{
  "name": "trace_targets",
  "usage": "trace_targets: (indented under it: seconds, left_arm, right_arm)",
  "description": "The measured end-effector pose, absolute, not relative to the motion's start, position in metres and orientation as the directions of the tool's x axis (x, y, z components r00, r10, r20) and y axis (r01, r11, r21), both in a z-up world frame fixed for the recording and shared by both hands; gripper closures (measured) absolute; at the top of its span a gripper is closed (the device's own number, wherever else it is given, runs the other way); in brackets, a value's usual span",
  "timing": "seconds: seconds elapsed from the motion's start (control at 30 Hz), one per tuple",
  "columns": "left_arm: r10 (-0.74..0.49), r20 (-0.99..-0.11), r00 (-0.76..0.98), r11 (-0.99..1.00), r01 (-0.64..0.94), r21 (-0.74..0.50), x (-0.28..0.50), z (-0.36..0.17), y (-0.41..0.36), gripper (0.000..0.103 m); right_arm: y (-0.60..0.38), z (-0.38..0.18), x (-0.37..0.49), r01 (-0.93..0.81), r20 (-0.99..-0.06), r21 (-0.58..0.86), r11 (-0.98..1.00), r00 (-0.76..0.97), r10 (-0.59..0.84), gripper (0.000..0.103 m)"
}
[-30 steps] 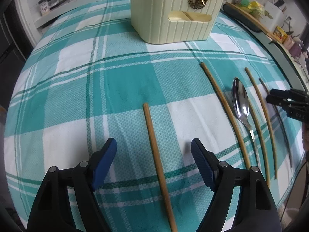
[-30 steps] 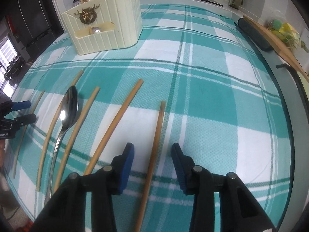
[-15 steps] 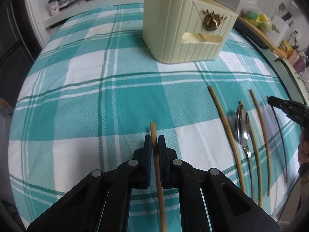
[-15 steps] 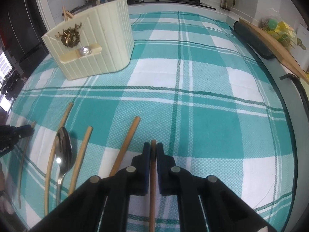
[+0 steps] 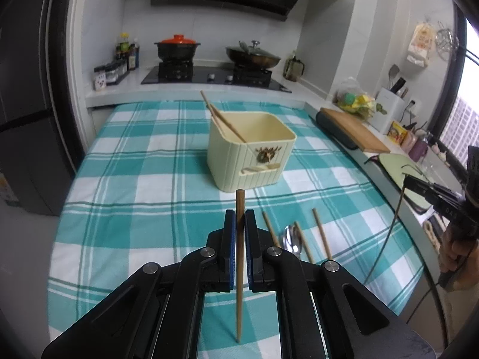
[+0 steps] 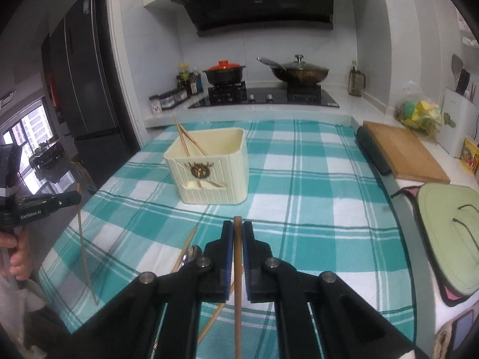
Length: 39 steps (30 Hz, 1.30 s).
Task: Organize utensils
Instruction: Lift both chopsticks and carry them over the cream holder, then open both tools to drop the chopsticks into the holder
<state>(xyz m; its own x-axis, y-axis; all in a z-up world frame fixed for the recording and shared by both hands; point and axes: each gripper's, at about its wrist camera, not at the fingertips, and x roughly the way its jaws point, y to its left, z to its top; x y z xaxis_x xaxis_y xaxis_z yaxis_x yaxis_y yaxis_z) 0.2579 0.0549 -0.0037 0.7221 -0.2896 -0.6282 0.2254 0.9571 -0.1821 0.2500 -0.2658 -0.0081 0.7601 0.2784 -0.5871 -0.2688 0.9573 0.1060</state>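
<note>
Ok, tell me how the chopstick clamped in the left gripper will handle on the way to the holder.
The chopstick looks stiff: it stays straight in the left gripper. Held near its top, its long tail may swing. Probably light and smooth, so it could slip.

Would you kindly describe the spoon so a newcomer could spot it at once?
Start at the cream utensil holder on the teal checked tablecloth. Nearer the camera, several utensils lie in a row. The spoon lies among them, the only shiny metal piece between brown wooden chopsticks.
</note>
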Motion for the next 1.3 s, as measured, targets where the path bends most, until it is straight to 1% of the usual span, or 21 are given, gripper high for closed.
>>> trace_targets:
  seconds: [0.23, 0.4, 0.63, 0.87, 1.13, 1.23, 1.3]
  left_arm:
    - [-0.320, -0.552, 0.770, 0.947, 0.251, -0.199, 0.247, 0.025, 0.055, 0.099]
    - [-0.329, -0.529, 0.782, 0.944, 0.257, -0.207, 0.250, 0.036, 0.053, 0.099]
    - [-0.349, -0.499, 0.793, 0.937, 0.278, -0.214, 0.260, 0.060, 0.051, 0.099]
    - [-0.345, -0.440, 0.829, 0.938, 0.288, -0.194, 0.284, 0.104, 0.050, 0.099]
    - [-0.279, -0.362, 0.890, 0.959, 0.239, -0.151, 0.341, 0.139, 0.042, 0.099]
    - [-0.242, -0.341, 0.908, 0.969, 0.206, -0.138, 0.367, 0.138, 0.040, 0.099]
    - [-0.224, -0.348, 0.910, 0.972, 0.184, -0.143, 0.386, 0.130, 0.039, 0.099]
  right_arm:
    - [-0.262, 0.028, 0.217, -0.273, -0.465, 0.081, 0.959, 0.841, 0.278, 0.097]
    - [-0.253, 0.045, 0.215, -0.269, -0.398, 0.049, 0.962, 0.878, 0.266, 0.097]
    - [-0.248, 0.060, 0.233, -0.277, -0.380, 0.052, 0.959, 0.883, 0.276, 0.097]
    - [-0.237, 0.091, 0.258, -0.296, -0.349, 0.047, 0.954, 0.890, 0.294, 0.097]
    - [-0.210, 0.139, 0.312, -0.329, -0.268, 0.032, 0.944, 0.907, 0.325, 0.097]
    - [-0.202, 0.146, 0.338, -0.337, -0.242, 0.038, 0.941, 0.910, 0.336, 0.097]
    - [-0.199, 0.146, 0.355, -0.341, -0.228, 0.044, 0.939, 0.912, 0.342, 0.097]
